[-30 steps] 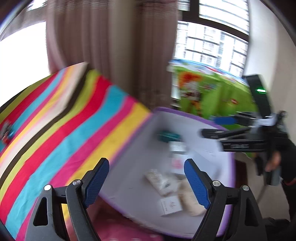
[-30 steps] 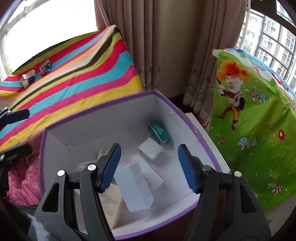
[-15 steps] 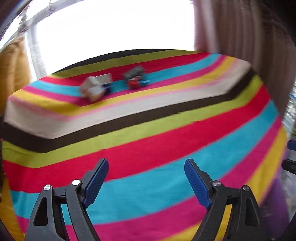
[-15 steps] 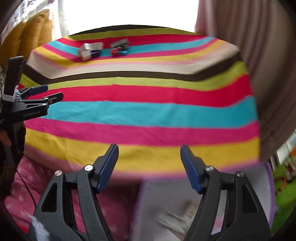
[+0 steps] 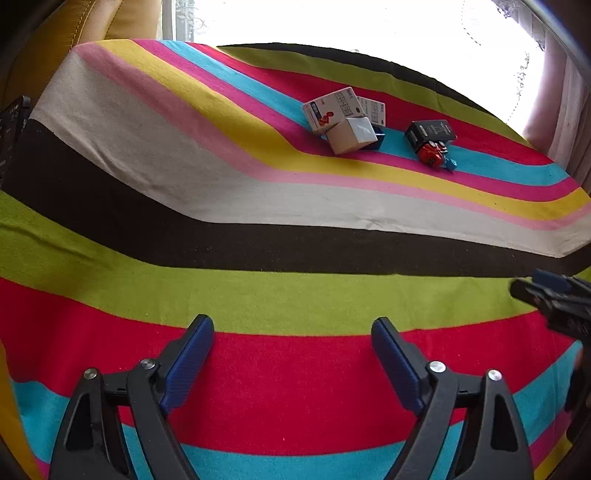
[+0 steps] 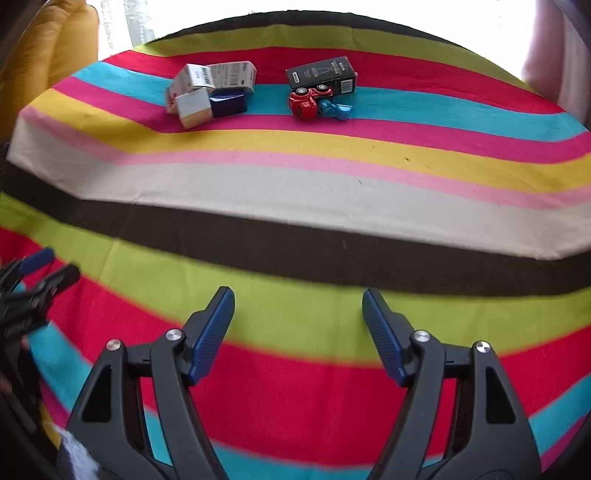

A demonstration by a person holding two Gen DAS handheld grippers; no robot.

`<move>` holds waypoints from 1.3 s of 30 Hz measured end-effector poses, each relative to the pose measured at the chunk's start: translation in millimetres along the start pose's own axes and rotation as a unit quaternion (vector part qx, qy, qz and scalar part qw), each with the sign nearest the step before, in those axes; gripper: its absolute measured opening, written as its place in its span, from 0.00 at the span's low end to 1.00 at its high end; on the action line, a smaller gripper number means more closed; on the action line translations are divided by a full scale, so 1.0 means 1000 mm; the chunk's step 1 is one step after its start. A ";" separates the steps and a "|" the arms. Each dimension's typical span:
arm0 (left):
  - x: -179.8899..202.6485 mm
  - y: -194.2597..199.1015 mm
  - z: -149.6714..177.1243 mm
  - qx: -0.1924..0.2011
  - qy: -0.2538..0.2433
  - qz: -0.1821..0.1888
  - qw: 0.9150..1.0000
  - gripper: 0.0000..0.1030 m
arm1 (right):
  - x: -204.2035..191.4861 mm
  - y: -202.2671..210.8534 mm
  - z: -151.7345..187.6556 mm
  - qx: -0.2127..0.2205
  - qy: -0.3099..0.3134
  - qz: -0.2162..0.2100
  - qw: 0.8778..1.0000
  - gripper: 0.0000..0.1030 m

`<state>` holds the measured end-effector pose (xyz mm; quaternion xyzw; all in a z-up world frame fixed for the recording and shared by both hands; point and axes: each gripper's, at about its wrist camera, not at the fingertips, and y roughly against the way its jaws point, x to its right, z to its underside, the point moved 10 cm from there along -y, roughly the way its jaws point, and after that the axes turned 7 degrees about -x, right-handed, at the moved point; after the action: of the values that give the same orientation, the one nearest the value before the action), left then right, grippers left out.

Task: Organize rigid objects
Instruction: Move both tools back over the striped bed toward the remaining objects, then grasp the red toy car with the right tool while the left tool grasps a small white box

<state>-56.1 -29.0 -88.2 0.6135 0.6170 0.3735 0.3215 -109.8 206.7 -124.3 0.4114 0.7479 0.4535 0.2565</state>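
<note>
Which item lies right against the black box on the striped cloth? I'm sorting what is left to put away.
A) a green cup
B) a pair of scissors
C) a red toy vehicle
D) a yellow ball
C: in the right wrist view a red toy vehicle with small wheels sits directly in front of the black box, touching it, with a small blue piece beside it.

Striped cloth (image 5: 280, 236) in green, red, cyan, yellow, pink, cream, dark brown covers surface. Yellow cushioned seat (image 6: 44, 48) at far left edge. Bright window (image 5: 351, 22) behind, pale curtain (image 5: 565, 110) at right.
</note>
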 end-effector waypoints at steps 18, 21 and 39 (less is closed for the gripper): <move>0.001 -0.005 0.003 -0.017 -0.007 -0.024 1.000 1.00 | 0.030 -0.114 -0.195 0.008 -0.016 0.027 0.999 0.93; 0.001 -0.005 0.004 -0.017 -0.006 -0.024 1.000 1.00 | 0.022 -0.117 -0.202 0.017 0.009 0.015 1.000 0.87; 0.055 -0.092 -0.133 -0.044 0.025 -0.009 0.999 1.00 | 0.004 -0.018 -0.025 0.016 0.085 -0.034 0.996 0.58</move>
<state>-220.1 20.0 -95.3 0.5840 0.6132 0.4125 0.3357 -137.9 194.4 -129.5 0.3495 0.7877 0.4659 0.2007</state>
